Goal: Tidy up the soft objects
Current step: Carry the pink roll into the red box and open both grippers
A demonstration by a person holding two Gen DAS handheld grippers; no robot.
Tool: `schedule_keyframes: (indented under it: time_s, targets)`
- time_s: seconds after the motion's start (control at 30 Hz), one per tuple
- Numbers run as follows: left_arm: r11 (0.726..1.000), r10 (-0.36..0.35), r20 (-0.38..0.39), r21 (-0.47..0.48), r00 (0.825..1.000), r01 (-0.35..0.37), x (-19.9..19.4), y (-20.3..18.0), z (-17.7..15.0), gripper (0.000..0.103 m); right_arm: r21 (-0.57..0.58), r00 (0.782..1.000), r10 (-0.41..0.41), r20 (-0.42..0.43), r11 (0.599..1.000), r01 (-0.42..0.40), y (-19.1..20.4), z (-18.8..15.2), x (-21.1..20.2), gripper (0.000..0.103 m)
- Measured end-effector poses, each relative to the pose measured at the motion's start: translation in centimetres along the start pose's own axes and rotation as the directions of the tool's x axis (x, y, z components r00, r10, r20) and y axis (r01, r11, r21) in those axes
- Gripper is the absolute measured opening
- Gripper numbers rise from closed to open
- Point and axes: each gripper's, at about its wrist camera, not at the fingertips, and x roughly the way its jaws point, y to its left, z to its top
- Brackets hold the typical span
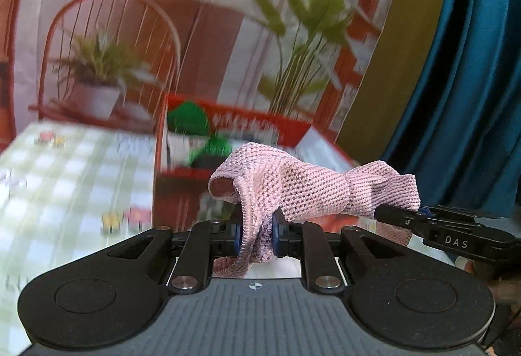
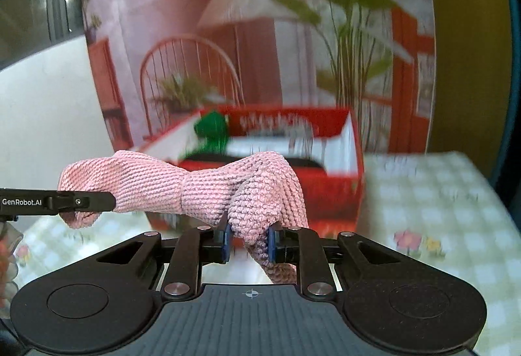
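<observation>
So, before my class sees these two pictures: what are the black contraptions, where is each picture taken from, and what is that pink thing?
Each picture comes from a camera on a hand-held gripper, looking along its two fingers. The left gripper and the right gripper are each shut on one end of a pink knitted cloth, held above a table with a checked tablecloth. Each gripper's tip also shows in the other's view. Behind the cloth stands an open red box with something green inside, too blurred to identify.

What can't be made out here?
- Red box lettering: blurred in both views.
- Box contents: pink cloth and the box's front wall hide most; only something green shows.
- Cloth's full shape: bunched in the left gripper and right gripper.
</observation>
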Motion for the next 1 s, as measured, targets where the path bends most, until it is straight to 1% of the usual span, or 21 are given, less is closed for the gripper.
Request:
schedule_keyframes:
  time_s: [0.13, 0.23, 0.33, 0.4, 0.53, 0.67, 0.7, 0.77, 0.83, 0.87, 0.9, 0.93, 0.97, 1.0]
  targets:
    - [1.0, 0.004, 0.01, 0.02, 1.0, -0.004, 1.5, -0.1, 3.0, 0.018, -0.026, 0.999, -0.005, 0.036, 1.0, 0.006, -0.5, 2.6, 1.3, 0.019]
    - [1.0, 0.007, 0.0, 0.021, 1.0, -0.007, 4.0, 0.2, 5.5, 0.018, -0.034, 0.998, -0.02, 0.053, 0.999, 0.022, -1.1, 4.4, 3.3, 0.019]
    - [0.999, 0.026, -0.023, 0.029, 0.999, -0.025, 6.5, 0.8, 7.1, 0.018, -0.043, 0.997, -0.042, 0.065, 0.998, 0.044, -1.7, 5.8, 5.6, 0.019]
    - [0.999, 0.038, -0.039, 0.036, 0.999, -0.037, 8.1, 1.2, 8.0, 0.019, -0.03, 0.997, -0.05, 0.057, 0.998, 0.052, -2.3, 6.5, 7.4, 0.019]
    - [0.996, 0.065, -0.074, 0.059, 0.995, -0.061, 11.3, 1.6, 8.5, 0.019, -0.019, 0.997, -0.069, 0.025, 0.997, 0.07, -3.2, 7.2, 10.6, 0.019]
    - [0.996, 0.075, -0.117, 0.065, 0.99, -0.067, 12.7, 2.2, 7.6, 0.02, -0.02, 0.997, -0.071, -0.022, 0.997, 0.071, -3.8, 6.2, 12.5, 0.02]
    - [0.995, 0.078, -0.124, 0.07, 0.989, -0.07, 13.0, 2.3, 7.4, 0.022, -0.021, 0.997, -0.071, -0.028, 0.997, 0.07, -3.9, 5.9, 12.6, 0.02]
    - [0.995, 0.076, -0.129, 0.069, 0.989, -0.067, 13.4, 2.7, 7.1, 0.023, -0.026, 0.996, -0.075, -0.041, 0.997, 0.074, -4.2, 5.5, 13.0, 0.021]
    - [0.995, 0.073, -0.124, 0.07, 0.99, -0.065, 13.5, 2.9, 7.0, 0.03, -0.023, 0.996, -0.084, -0.044, 0.996, 0.083, -4.4, 5.2, 13.2, 0.025]
    - [0.995, 0.077, -0.121, 0.073, 0.99, -0.069, 13.6, 2.9, 7.0, 0.047, -0.023, 0.995, -0.092, -0.04, 0.996, 0.091, -4.5, 5.2, 13.3, 0.028]
    - [0.994, 0.083, -0.114, 0.073, 0.99, -0.075, 13.6, 3.0, 7.1, 0.069, -0.027, 0.994, -0.102, -0.035, 0.995, 0.101, -4.5, 5.2, 13.3, 0.031]
    - [0.994, 0.091, -0.104, 0.071, 0.99, -0.083, 13.5, 3.0, 7.1, 0.078, -0.035, 0.993, -0.115, -0.031, 0.993, 0.114, -4.4, 5.2, 13.2, 0.033]
    - [0.993, 0.1, -0.085, 0.066, 0.991, -0.095, 13.3, 2.9, 7.3, 0.091, -0.043, 0.992, -0.123, -0.026, 0.992, 0.122, -4.3, 5.2, 13.2, 0.036]
    - [0.992, 0.106, -0.03, 0.07, 0.994, -0.104, 13.0, 2.8, 7.5, 0.097, -0.051, 0.991, -0.129, -0.022, 0.991, 0.128, -4.3, 5.3, 13.1, 0.042]
